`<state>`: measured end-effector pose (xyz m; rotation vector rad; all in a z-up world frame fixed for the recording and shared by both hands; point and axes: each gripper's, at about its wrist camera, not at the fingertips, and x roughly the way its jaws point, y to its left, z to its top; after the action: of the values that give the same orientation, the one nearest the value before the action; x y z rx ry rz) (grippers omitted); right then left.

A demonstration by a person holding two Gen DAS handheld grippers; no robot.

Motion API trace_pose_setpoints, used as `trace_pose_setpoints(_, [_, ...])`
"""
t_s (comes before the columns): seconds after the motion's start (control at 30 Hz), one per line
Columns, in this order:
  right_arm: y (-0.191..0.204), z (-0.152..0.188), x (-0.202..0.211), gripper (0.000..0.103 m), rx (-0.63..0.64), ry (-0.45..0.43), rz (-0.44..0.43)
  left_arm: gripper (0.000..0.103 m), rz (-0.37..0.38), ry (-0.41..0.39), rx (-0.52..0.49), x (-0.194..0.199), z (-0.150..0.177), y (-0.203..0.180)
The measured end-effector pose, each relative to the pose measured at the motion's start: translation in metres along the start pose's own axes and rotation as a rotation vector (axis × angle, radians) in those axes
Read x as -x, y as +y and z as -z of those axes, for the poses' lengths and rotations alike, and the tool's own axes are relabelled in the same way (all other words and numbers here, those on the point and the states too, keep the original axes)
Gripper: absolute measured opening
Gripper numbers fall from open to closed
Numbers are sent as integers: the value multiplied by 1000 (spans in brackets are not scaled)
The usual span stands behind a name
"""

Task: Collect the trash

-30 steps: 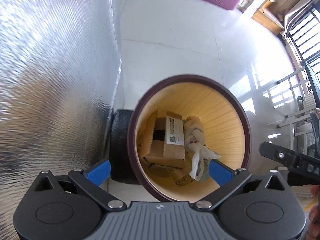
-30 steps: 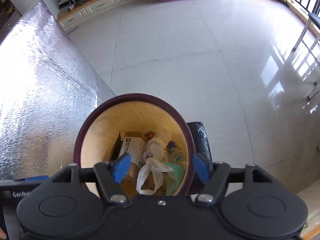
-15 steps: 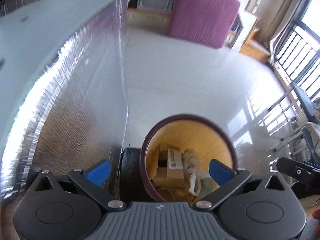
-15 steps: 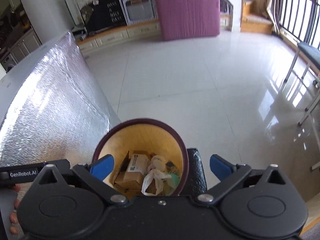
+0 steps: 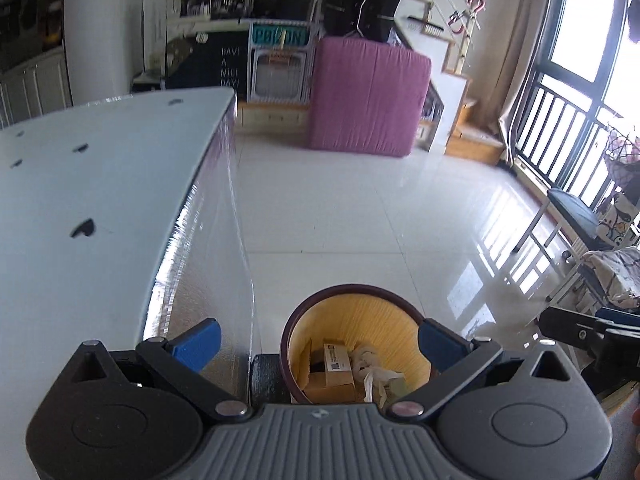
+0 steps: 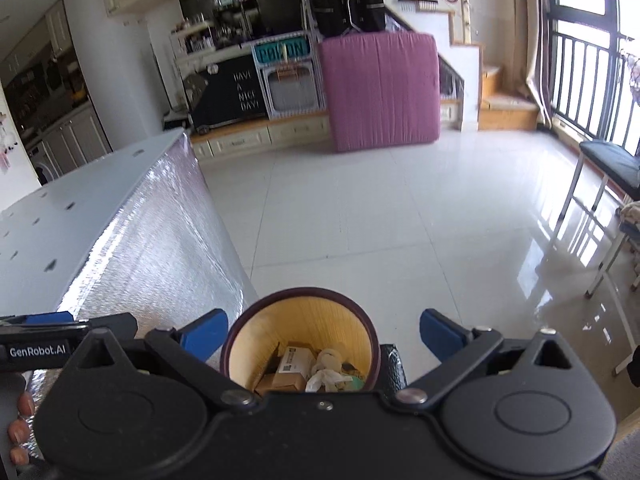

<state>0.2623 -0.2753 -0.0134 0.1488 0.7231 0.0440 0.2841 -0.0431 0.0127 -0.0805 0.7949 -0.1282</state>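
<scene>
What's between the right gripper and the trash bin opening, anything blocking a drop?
Nothing visible. The right gripper is open and empty, with the trash bin directly below it and its mouth uncovered. Inside lie a cardboard box and a white bag; the foil-sided counter stands off to the side.

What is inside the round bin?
The bin holds a labelled cardboard box, a crumpled white bag and something green. Whatever lies underneath is covered.
</scene>
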Motion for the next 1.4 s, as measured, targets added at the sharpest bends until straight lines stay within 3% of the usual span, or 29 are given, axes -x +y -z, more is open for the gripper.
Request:
trace_pose_setpoints(0.63, [12, 51, 104, 103, 41, -169, 33, 103, -17, -162, -49, 98, 57, 8])
trace_pose_setpoints(1.4, [23, 122, 128, 103, 85, -174, 56, 103, -61, -163, -77, 121, 140, 20])
